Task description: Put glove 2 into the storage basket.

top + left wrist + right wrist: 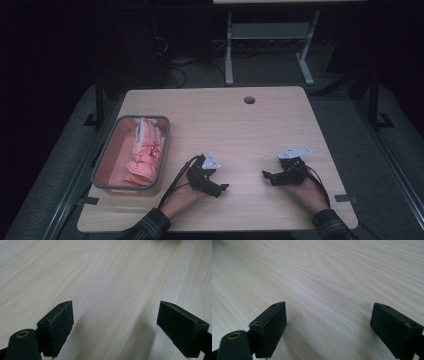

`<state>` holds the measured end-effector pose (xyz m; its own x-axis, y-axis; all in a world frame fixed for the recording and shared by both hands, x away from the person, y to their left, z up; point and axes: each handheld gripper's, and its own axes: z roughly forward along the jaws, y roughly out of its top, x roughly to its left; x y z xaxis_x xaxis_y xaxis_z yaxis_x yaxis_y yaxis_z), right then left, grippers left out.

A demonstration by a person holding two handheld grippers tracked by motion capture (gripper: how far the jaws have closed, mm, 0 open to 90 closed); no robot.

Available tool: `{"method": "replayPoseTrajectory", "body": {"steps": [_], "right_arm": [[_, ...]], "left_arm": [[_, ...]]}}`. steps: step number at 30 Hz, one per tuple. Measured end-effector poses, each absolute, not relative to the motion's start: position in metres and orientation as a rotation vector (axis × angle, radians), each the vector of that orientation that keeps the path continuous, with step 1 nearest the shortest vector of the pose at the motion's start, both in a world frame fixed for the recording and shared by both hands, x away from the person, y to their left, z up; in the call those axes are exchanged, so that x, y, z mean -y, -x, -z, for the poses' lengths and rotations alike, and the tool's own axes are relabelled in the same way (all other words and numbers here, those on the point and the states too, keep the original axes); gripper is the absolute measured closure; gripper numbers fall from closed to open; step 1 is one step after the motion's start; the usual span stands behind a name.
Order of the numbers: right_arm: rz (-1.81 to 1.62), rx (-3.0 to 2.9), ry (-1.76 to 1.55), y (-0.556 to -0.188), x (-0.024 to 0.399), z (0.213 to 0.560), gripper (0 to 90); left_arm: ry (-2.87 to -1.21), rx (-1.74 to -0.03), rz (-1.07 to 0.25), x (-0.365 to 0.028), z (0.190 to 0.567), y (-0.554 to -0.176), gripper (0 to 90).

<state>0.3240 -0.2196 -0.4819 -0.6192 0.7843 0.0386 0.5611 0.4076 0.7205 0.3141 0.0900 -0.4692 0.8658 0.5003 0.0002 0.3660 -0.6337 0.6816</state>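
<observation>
Pink cloth lies in the grey bin, long axis running away from you. Your left gripper, jaws wide and empty, sits just right of the bin, nearer. Right gripper, likewise spread empty, rests well apart.

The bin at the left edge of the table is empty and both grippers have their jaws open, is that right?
Not quite. The bin holds pink cloth, as the high view shows. The rest stands: it sits at the table's left edge, and the left gripper and right gripper have open jaws.
</observation>
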Motion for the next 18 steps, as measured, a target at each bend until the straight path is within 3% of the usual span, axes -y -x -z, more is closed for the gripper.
{"method": "replayPoseTrajectory", "body": {"steps": [18], "right_arm": [[-1.033,-2.362,-1.166,-0.3241,0.2193,0.4819,12.8]], "left_arm": [[-2.277,-0.579,-0.238,-0.0908,0.4787,-0.3134,12.5]]}}
